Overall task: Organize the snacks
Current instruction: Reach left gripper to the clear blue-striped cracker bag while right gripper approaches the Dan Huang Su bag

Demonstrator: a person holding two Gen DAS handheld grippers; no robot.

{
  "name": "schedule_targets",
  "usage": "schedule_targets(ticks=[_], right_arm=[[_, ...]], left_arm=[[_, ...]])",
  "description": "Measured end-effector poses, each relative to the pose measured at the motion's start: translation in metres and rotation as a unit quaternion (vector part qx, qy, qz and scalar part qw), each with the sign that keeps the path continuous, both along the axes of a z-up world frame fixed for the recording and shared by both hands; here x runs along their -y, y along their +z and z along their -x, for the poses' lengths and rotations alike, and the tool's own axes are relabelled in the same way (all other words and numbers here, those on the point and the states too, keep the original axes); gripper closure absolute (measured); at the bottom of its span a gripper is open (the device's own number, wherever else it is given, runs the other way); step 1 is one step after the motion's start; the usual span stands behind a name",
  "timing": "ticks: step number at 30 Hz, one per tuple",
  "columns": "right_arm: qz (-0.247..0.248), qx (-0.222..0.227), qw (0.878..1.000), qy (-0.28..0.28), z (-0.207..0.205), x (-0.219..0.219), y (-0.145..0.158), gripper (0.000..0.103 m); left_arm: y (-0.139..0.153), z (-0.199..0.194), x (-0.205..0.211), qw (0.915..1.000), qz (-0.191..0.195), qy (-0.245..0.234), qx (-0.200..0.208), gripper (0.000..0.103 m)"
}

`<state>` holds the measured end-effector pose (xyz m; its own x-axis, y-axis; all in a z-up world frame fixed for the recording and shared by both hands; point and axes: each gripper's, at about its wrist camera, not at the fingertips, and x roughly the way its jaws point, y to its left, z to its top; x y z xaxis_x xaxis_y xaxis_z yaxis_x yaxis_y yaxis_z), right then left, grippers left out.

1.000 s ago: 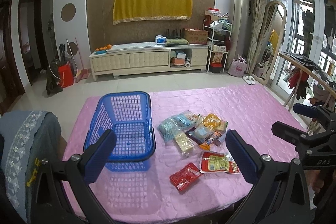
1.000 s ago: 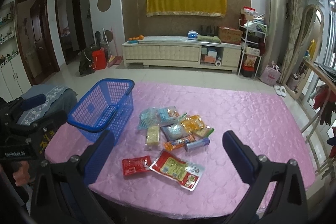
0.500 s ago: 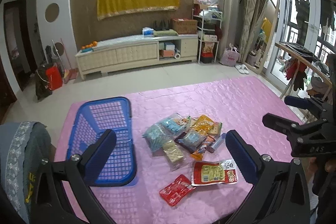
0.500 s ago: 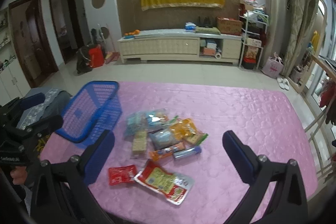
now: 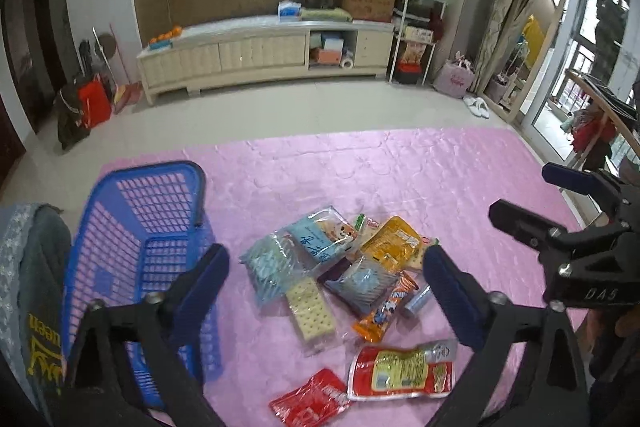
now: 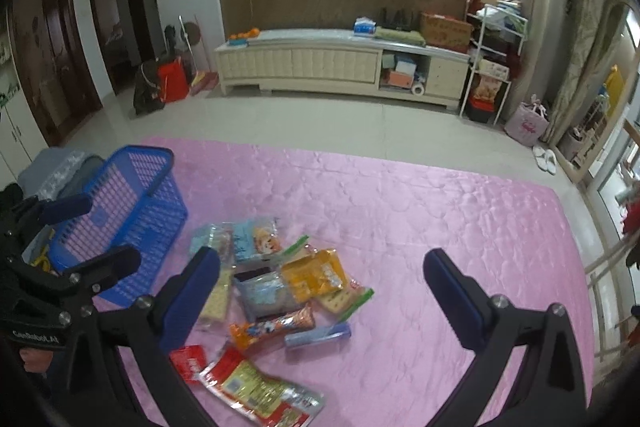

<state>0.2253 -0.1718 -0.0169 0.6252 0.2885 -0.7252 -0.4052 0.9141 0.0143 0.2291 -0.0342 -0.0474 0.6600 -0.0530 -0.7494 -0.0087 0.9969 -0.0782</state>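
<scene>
Here the snack packets [image 5: 344, 279] lie in a pile on the pink desk [image 5: 400, 179], beside the blue basket [image 5: 140, 227]. They look light, soft and crinkly; pinch an edge. The left gripper [image 5: 326, 285] is closing on nothing; the right gripper [image 6: 320, 287] gapes, empty.

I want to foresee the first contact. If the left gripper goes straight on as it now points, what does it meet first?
Probably the clear packet of pale square crackers in the snack pile, judging by the centre of the closing left gripper; nothing is between its jaws, and depth is unclear.
</scene>
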Motion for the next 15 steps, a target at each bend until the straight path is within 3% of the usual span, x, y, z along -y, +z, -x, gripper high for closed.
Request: schedule_targets(ticks=[9, 15], right_arm=[[0.028, -0.065, 0.997, 0.023, -0.061, -0.032, -0.047, 0.019], [0.028, -0.111, 0.993, 0.039, -0.082, -0.038, -0.073, 0.02]], left_arm=[[-0.053, -0.058, -0.01, 0.9972, 0.01, 0.025, -0.07, 0.036], [-0.081, -0.083, -0.002, 0.994, -0.008, 0.021, -0.107, 0.043]])
